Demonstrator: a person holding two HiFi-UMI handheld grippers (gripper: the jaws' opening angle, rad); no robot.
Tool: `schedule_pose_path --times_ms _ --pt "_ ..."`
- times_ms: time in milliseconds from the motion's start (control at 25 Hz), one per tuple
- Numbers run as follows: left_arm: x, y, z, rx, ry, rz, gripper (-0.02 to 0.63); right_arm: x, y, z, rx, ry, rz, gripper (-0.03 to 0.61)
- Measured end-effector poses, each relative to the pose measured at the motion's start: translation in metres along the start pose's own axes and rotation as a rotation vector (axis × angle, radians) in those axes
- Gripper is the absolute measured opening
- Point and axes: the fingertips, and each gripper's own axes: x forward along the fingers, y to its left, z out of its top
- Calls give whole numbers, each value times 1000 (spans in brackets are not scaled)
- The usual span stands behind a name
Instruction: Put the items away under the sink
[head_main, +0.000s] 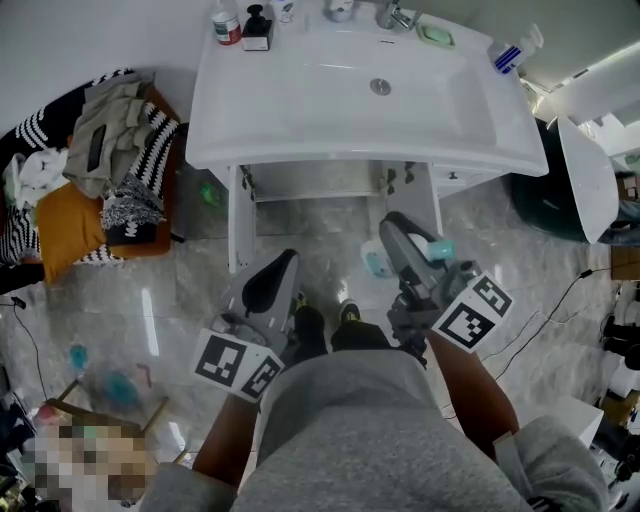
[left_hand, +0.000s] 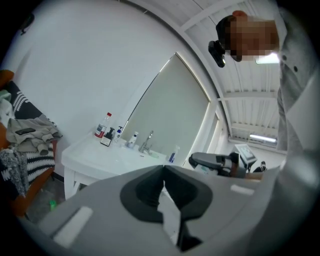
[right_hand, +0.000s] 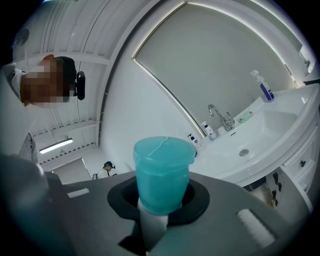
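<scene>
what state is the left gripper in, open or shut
Shut and empty: in its own view the left gripper has its jaws pressed together with nothing between them.

Teal-capped white bottle (right_hand: 162, 172), white sink (head_main: 300, 110), black-and-white striped cloth (head_main: 158, 135)

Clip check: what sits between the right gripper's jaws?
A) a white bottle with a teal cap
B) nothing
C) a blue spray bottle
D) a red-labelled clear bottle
A: the right gripper is closed on the white bottle with a teal cap.
</scene>
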Motion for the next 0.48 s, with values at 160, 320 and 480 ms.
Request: schedule_pose_path --times_ms 160,320,480 --pt "9 2 -2 -7 2 -15 11 4 -3 -1 -7 10 -6 74" --pt "14 1 -6 -2 16 -13 11 10 -7 1 -8 14 7 74" --pt "21 -4 -6 -15 23 5 12 12 -14 6 -5 22 24 74"
